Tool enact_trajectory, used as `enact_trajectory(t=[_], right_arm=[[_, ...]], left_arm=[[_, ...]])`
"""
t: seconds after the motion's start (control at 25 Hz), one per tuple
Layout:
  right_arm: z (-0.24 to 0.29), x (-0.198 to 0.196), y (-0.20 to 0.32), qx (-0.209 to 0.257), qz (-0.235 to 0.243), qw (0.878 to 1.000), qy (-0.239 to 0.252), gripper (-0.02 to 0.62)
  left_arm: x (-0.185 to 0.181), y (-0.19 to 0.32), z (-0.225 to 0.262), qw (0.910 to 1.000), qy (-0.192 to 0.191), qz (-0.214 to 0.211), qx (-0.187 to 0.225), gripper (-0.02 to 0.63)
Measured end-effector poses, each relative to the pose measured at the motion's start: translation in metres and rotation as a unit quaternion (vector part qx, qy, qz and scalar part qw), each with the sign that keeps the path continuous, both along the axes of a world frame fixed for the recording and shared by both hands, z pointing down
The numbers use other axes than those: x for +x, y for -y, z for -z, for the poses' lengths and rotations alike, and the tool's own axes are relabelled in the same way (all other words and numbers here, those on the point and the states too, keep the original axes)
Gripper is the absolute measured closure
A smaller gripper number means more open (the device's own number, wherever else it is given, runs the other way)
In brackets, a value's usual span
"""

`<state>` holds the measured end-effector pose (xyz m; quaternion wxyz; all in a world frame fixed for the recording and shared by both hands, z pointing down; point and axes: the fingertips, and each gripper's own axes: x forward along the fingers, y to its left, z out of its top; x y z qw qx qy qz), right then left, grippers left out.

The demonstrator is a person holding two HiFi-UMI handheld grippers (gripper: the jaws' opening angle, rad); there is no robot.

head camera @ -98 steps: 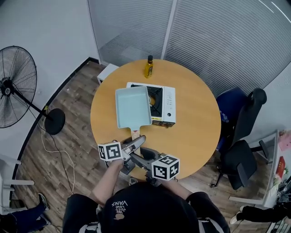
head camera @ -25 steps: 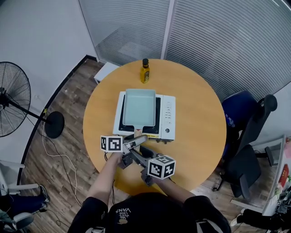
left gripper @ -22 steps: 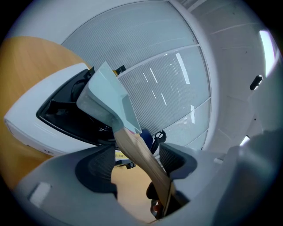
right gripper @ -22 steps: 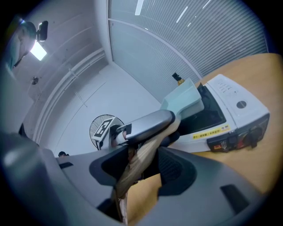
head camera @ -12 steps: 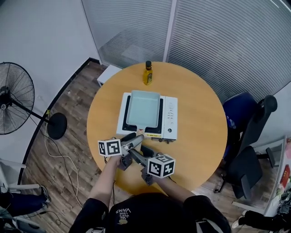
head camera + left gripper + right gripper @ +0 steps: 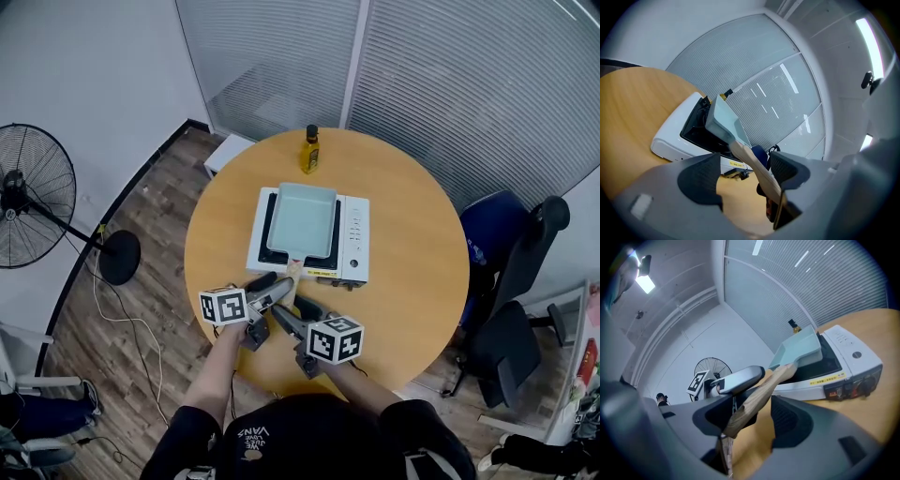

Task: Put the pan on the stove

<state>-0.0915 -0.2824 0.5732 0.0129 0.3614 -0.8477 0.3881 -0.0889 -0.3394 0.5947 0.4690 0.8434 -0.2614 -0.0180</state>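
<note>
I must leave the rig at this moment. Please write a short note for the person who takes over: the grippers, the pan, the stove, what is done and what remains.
Left gripper: jaws open, with the pan's wooden handle running between them, not clamped.
Right gripper: jaws opening, with the same handle between them and no grip on it.
Pan: sits on the stove on the round table, handle towards the person.
Done: the pan is on the stove.
Left: probably only to draw both grippers back off the handle without nudging it.
</note>
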Motion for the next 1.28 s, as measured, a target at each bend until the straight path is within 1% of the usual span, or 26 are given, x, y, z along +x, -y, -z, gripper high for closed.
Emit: enact_trajectory(t=[0.32, 0.56, 0.72, 0.84, 0.96, 1.0, 1.08, 1.16, 1.28], right_arm=[[0.009, 0.008, -0.016, 0.022, -0.010, 0.999, -0.032, 0.370], [0.023, 0.020, -0.027, 0.051, -0.027, 0.997, -0.053, 0.370], [0.034, 0.021, -0.037, 0.078, -0.031, 0.994, -0.069, 0.371], [0.040, 0.020, -0.048, 0.095, -0.036, 0.992, -0.081, 0.371], [0.045, 0.015, -0.061, 0.106, -0.038, 0.990, -0.080, 0.375], [0.047, 0.013, -0.066, 0.108, -0.038, 0.990, -0.078, 0.388], [0.051, 0.009, -0.074, 0.113, -0.039, 0.990, -0.077, 0.422], [0.056, 0.006, -0.083, 0.119, -0.040, 0.989, -0.078, 0.451], [0.059, 0.001, -0.096, 0.125, -0.038, 0.988, -0.083, 0.468]], left_arm=[[-0.022, -0.014, 0.011, 0.9994, 0.003, 0.022, 0.028, 0.285], [-0.029, -0.029, 0.029, 0.9969, 0.022, 0.026, 0.071, 0.285], [-0.036, -0.043, 0.042, 0.9932, 0.040, 0.027, 0.106, 0.287], [-0.044, -0.057, 0.054, 0.9902, 0.042, 0.032, 0.130, 0.287], [-0.054, -0.073, 0.064, 0.9849, 0.053, 0.044, 0.159, 0.290], [-0.057, -0.078, 0.067, 0.9825, 0.059, 0.047, 0.170, 0.290], [-0.061, -0.090, 0.072, 0.9782, 0.070, 0.049, 0.189, 0.312], [-0.065, -0.101, 0.077, 0.9752, 0.076, 0.051, 0.201, 0.361], [-0.072, -0.118, 0.081, 0.9723, 0.078, 0.059, 0.213, 0.431]])
